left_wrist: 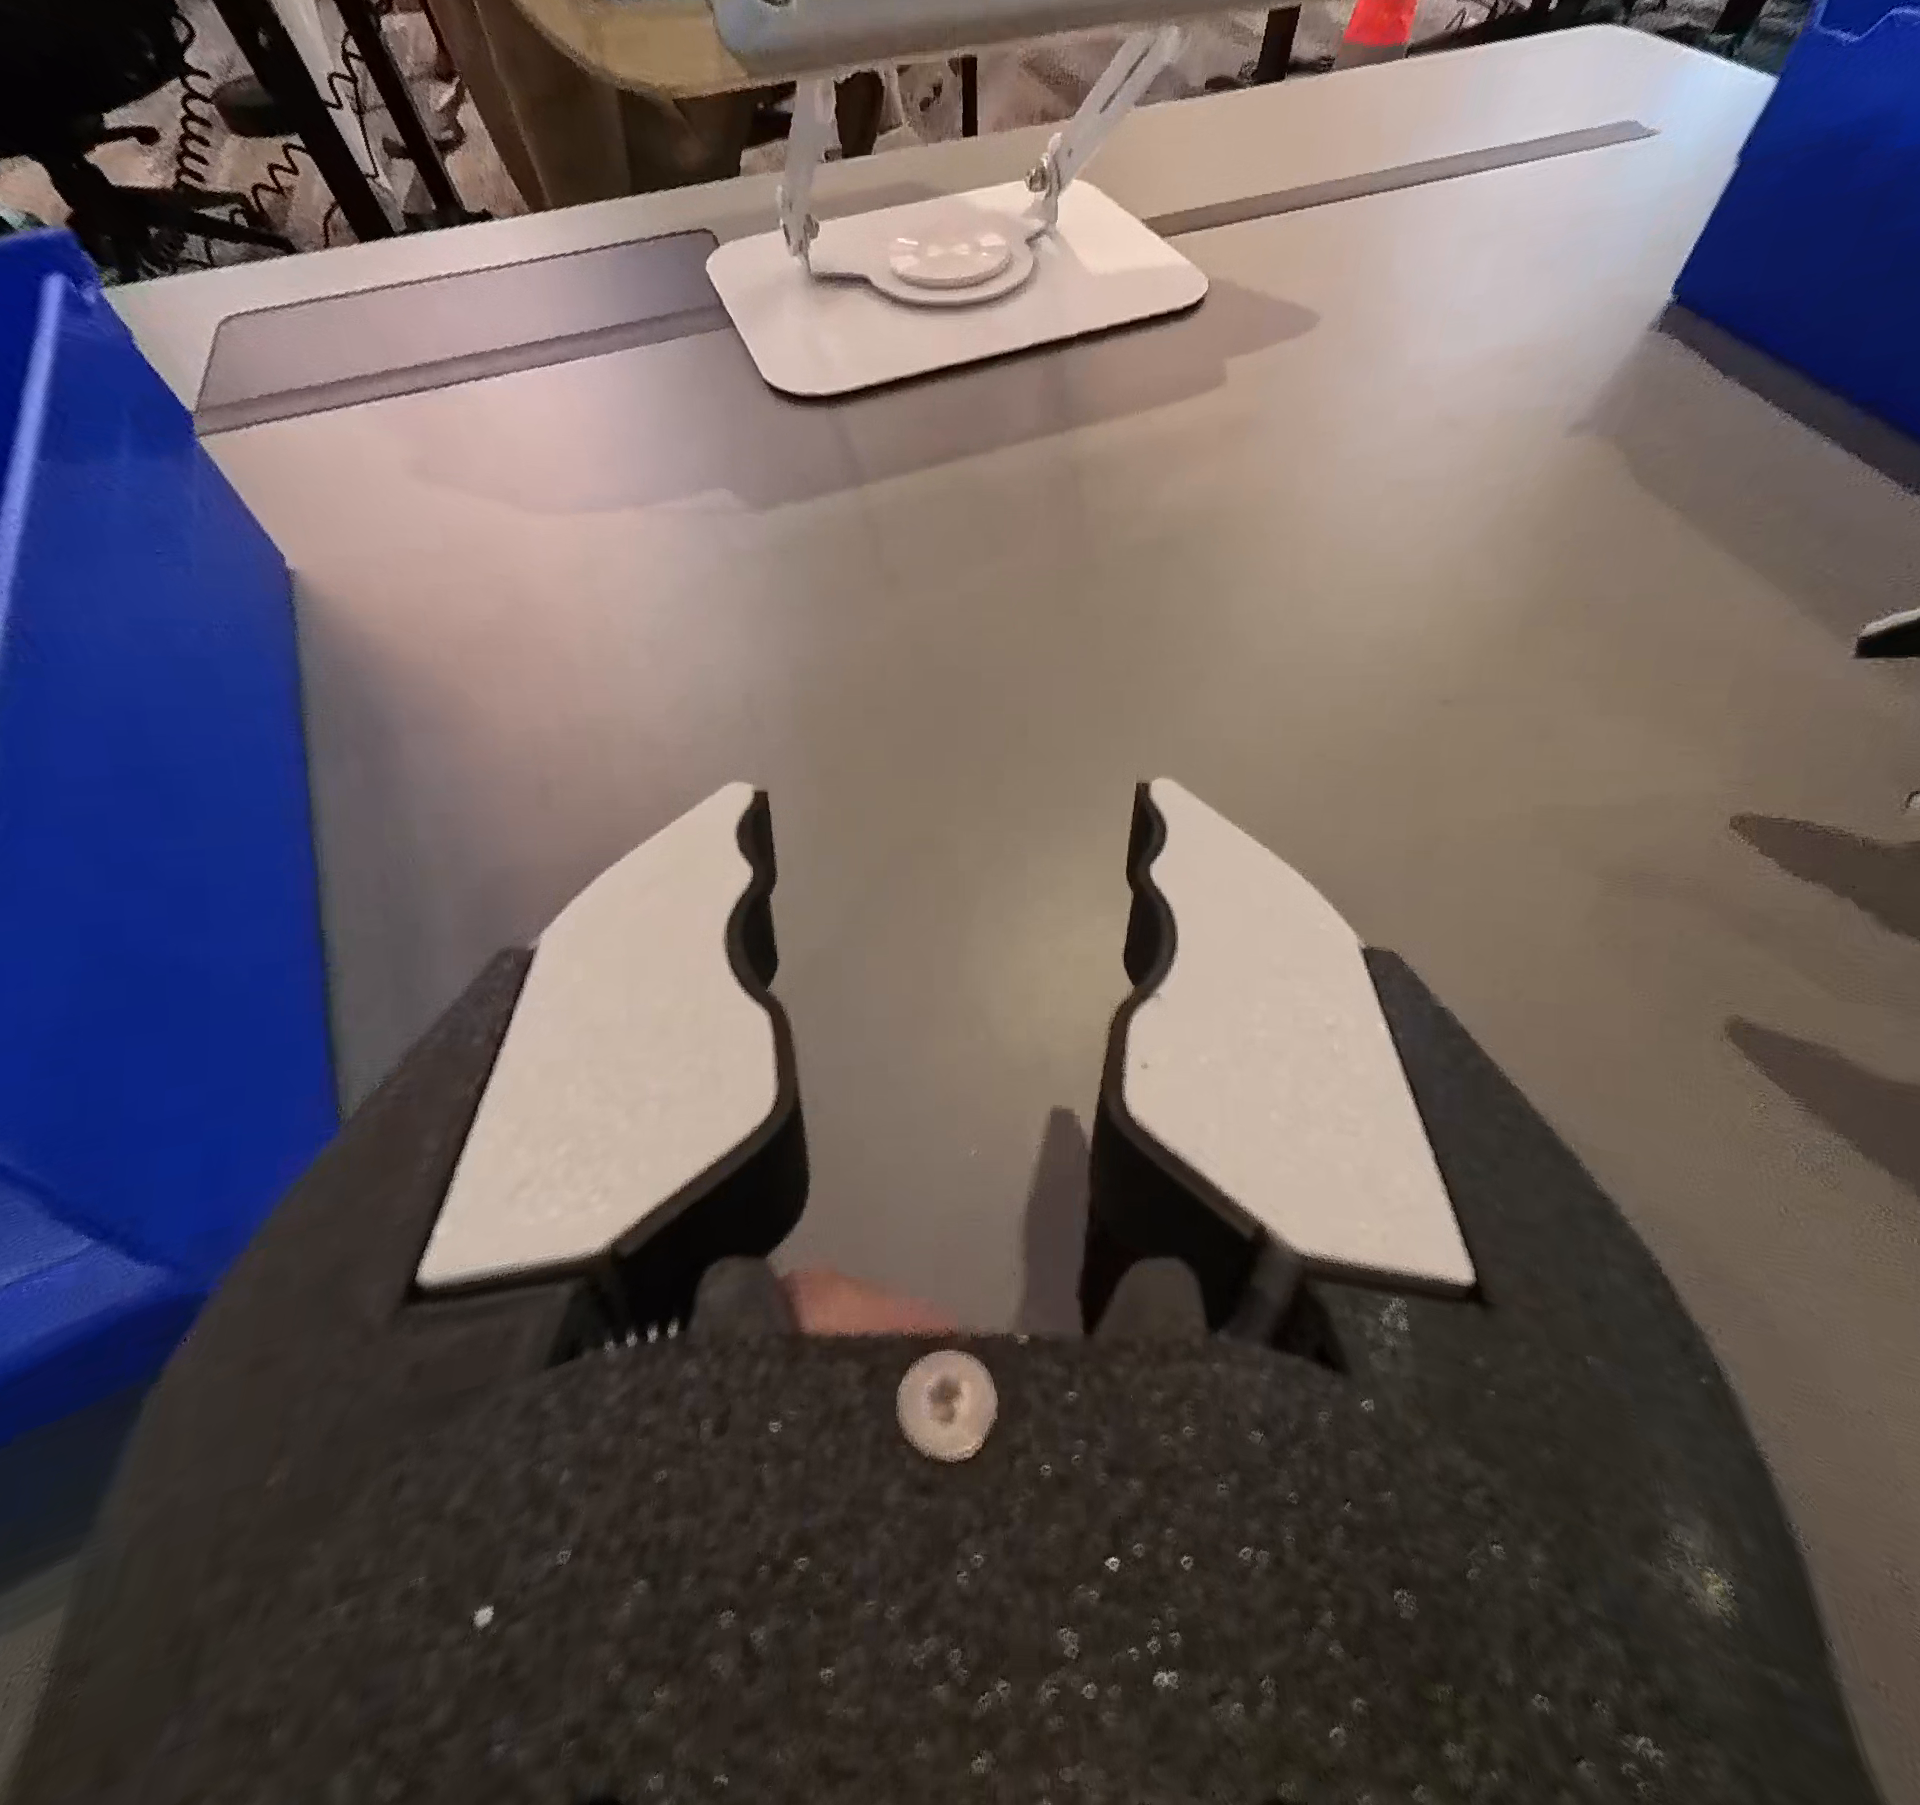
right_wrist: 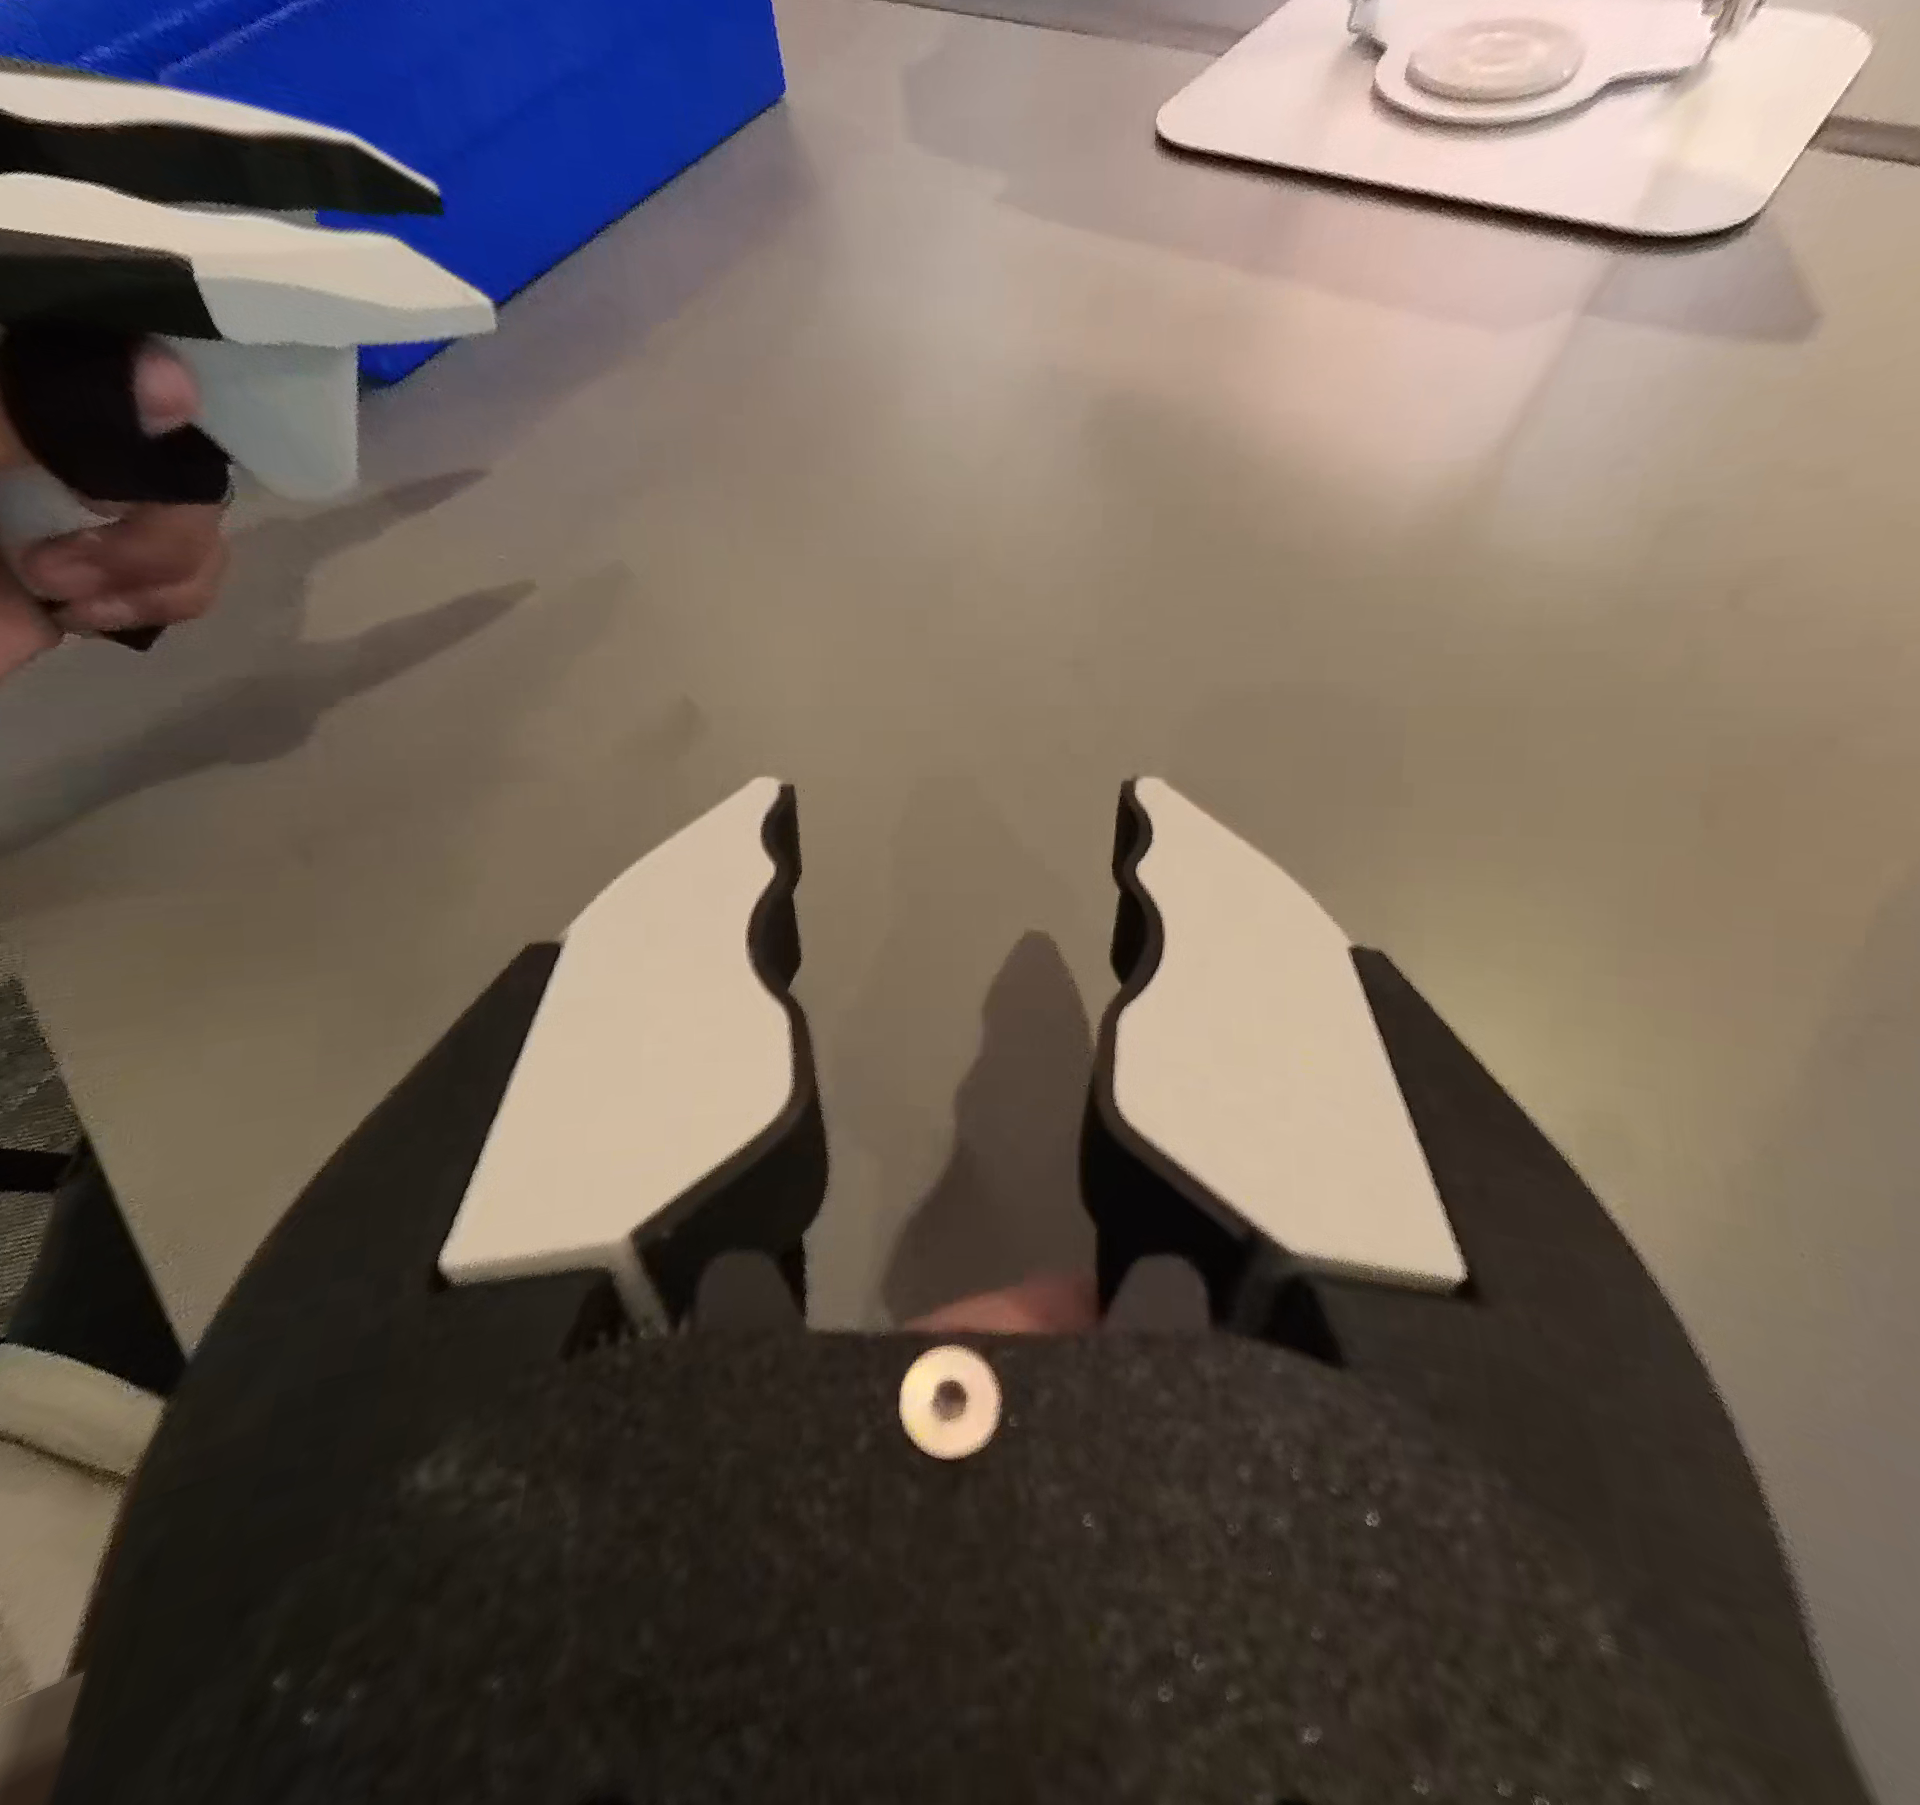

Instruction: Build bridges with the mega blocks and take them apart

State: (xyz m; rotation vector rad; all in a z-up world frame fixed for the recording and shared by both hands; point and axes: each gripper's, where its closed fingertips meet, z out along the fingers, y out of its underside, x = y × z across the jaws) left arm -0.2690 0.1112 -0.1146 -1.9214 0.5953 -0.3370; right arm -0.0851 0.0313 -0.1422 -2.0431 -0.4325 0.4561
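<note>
Two blue bins stood on the one grey counter [left_wrist: 935,612]: one bin [left_wrist: 135,768] along its left edge and one bin [left_wrist: 1808,228] at its right edge. One white stand [left_wrist: 956,301], with two slanted struts rising from a single flat base plate, sat near the far edge. Two grippers were in view, the left gripper [left_wrist: 951,799] and the right gripper [right_wrist: 956,799], each with two white fingers, and no blocks showed on the counter.

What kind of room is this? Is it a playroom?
It looks more like an office or lab workroom than a playroom. There is a smooth grey table with blue storage bins at both sides, a white stand holding a panel, and chair legs and cables on patterned carpet behind.
</note>
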